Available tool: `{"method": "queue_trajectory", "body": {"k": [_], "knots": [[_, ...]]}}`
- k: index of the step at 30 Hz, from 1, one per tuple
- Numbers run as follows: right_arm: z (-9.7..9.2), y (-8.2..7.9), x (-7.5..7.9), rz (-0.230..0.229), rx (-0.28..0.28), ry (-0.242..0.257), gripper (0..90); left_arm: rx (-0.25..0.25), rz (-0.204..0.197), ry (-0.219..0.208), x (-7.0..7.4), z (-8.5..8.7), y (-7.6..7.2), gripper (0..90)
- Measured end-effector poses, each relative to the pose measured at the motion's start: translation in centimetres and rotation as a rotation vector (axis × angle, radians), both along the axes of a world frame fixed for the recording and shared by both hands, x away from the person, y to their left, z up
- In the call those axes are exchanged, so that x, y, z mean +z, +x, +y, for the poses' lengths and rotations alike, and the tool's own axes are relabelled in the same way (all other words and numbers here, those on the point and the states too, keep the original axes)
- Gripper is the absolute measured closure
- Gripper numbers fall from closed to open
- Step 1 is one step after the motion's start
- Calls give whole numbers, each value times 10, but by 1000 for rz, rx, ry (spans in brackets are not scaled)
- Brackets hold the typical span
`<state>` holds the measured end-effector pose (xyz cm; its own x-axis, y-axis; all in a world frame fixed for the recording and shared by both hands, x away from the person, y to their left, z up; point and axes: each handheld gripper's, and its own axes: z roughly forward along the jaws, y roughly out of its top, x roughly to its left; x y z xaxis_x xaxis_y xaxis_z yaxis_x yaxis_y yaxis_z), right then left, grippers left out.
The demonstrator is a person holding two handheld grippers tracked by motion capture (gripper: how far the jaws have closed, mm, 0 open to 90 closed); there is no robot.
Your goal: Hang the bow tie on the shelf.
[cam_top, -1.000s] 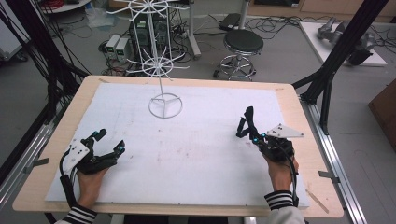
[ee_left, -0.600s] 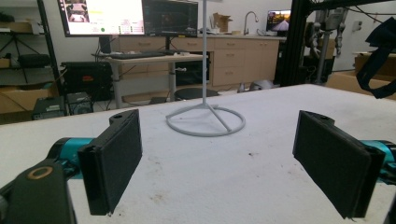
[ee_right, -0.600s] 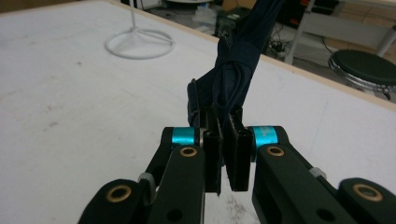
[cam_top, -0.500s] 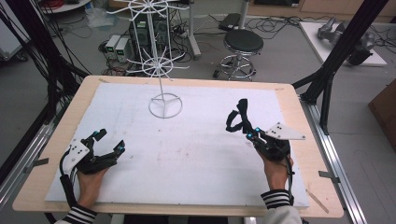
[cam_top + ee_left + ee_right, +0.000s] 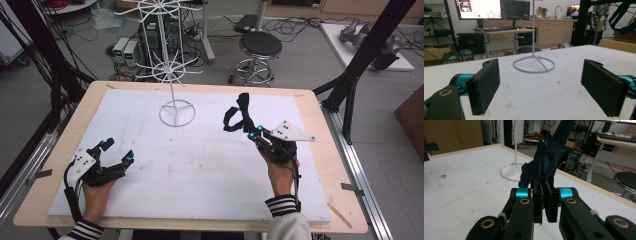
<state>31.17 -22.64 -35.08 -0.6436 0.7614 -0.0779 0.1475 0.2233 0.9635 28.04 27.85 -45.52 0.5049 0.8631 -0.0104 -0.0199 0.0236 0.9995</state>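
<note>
A dark navy strap-like cloth (image 5: 239,116) hangs lifted over the right half of the table, and my right gripper (image 5: 248,131) is shut on its lower end. In the right gripper view the cloth (image 5: 549,152) bunches up between the closed jaws of that gripper (image 5: 543,184). A white wire rack (image 5: 165,70) stands on its ring base (image 5: 177,113) at the middle back of the white mat, left of the cloth. My left gripper (image 5: 118,150) rests at the front left, open and holding nothing. The left gripper view has those jaws (image 5: 544,87) wide apart, facing the ring base (image 5: 534,65).
The white mat (image 5: 200,170) lies on a wooden table whose rim (image 5: 325,150) runs along the right. Black frame posts (image 5: 350,95) rise at the table's back corners. A round stool (image 5: 260,47) and cables sit on the floor behind.
My right gripper has risen and moved left and farther back with the cloth, closer to the rack. The left gripper has stayed put.
</note>
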Motion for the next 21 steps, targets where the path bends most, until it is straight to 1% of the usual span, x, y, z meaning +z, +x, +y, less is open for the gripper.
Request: {"method": "queue_trajectory", "body": {"k": [2,6,10,11,19,21], "knots": [[5,2,3,1,11,11,867,0,1,0,0,0,0,161],[16,6,9,-11,32,15,867,1,1,1,0,0,0,161],[26,9,13,-13,50,13,867,1,0,1,0,0,0,161],[28,9,13,-20,52,14,867,1,2,1,0,0,0,161],[45,15,20,-23,96,53,867,1,1,2,0,0,0,161],[50,17,22,-23,109,50,867,1,3,2,0,0,0,161]]}}
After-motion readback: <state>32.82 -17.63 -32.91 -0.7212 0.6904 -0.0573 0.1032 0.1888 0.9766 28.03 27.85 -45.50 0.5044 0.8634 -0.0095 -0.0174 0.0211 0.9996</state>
